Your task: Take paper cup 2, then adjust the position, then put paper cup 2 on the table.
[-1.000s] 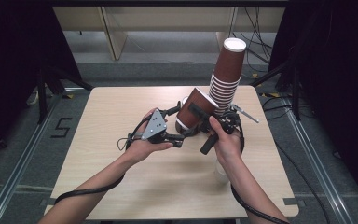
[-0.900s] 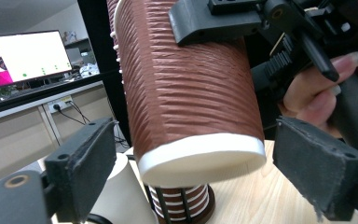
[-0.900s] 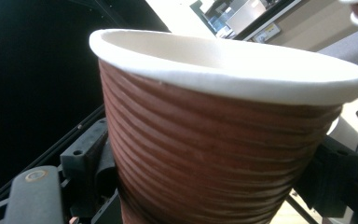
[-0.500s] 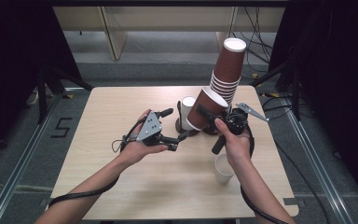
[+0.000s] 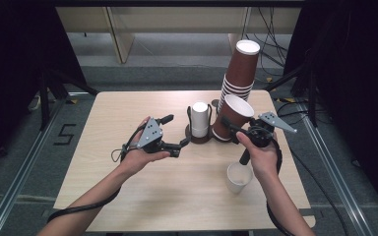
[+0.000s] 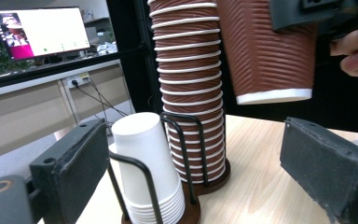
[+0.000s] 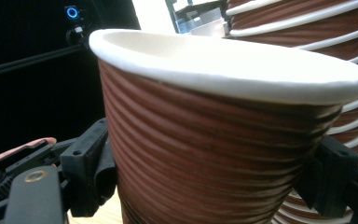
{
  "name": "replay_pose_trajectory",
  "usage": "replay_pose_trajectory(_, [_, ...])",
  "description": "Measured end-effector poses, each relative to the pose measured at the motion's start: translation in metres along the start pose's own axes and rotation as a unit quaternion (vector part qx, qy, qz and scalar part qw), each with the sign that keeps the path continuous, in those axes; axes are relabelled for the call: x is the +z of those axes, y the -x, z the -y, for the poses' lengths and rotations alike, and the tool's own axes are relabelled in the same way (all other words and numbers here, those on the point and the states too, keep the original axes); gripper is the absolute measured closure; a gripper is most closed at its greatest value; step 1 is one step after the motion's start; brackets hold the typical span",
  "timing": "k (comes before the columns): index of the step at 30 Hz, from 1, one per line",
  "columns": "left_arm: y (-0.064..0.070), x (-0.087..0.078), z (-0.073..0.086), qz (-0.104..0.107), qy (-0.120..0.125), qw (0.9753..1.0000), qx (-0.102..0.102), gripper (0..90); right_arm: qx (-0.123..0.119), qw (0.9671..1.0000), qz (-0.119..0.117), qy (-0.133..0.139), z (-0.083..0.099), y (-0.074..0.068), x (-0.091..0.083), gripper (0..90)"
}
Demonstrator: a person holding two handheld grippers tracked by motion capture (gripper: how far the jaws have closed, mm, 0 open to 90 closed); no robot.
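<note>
Brown cup (image 5: 234,116) turned upright in right claw (image 5: 238,132); left claw (image 5: 176,133) wide, empty (two stacks, one loose white cup (image 5: 238,177)).

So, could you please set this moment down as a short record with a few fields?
right tongs: shut on brown cup, held mouth up, tilted
left tongs: open, holding nothing, facing the white cup stack
brown cup stack: upside down in its wire holder, behind the held cup
single white cup: upright on the table, near the right hand
</note>
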State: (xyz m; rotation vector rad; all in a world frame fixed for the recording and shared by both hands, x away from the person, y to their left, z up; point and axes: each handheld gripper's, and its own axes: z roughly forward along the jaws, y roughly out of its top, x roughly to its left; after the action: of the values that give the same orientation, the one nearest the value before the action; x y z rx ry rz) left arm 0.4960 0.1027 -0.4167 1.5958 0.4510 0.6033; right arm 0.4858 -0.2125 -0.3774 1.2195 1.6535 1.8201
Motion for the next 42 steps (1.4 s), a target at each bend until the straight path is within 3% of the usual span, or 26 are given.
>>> replay_pose_trajectory(9, [-0.003,-0.008,0.004,-0.008,-0.004,0.9999,-0.010,8.0,-0.050,0.9984,0.028,-0.004,0.000,0.004,-0.017,19.0])
replay_pose_trajectory(10, [-0.003,-0.008,0.004,-0.010,-0.002,0.9999,-0.012,8.0,-0.042,0.9988,0.025,-0.006,0.001,0.003,-0.018,18.9])
replay_pose_trajectory(16, [-0.004,-0.013,0.004,-0.019,0.002,0.9997,-0.016,8.2,-0.054,0.9976,0.041,-0.012,0.000,0.008,-0.028,18.7])
replay_pose_trajectory(23, [-0.006,-0.015,0.004,-0.023,0.003,0.9996,-0.019,8.4,-0.063,0.9971,0.042,-0.008,-0.001,0.012,-0.032,18.7])
replay_pose_trajectory(27, [-0.007,-0.016,0.006,-0.028,0.004,0.9994,-0.021,8.4,-0.066,0.9962,0.051,-0.024,0.000,0.011,-0.034,18.7])
replay_pose_trajectory(31, [-0.008,-0.016,0.007,-0.031,0.006,0.9992,-0.024,8.6,-0.074,0.9957,0.053,-0.016,0.000,0.013,-0.036,18.7])
replay_pose_trajectory(37, [-0.007,-0.015,0.009,-0.033,0.004,0.9991,-0.027,8.6,-0.102,0.9921,0.072,-0.018,-0.001,0.021,-0.045,18.7])
replay_pose_trajectory(39, [-0.006,-0.015,0.008,-0.034,0.008,0.9990,-0.027,8.7,-0.094,0.9921,0.080,-0.021,-0.002,0.021,-0.049,18.7])
replay_pose_trajectory(40, [-0.006,-0.015,0.008,-0.034,0.009,0.9990,-0.028,8.7,-0.106,0.9911,0.080,-0.012,-0.002,0.024,-0.049,18.7])
replay_pose_trajectory(42, [-0.006,-0.015,0.008,-0.034,0.007,0.9990,-0.028,8.8,-0.112,0.9894,0.090,-0.022,-0.002,0.026,-0.053,18.7])
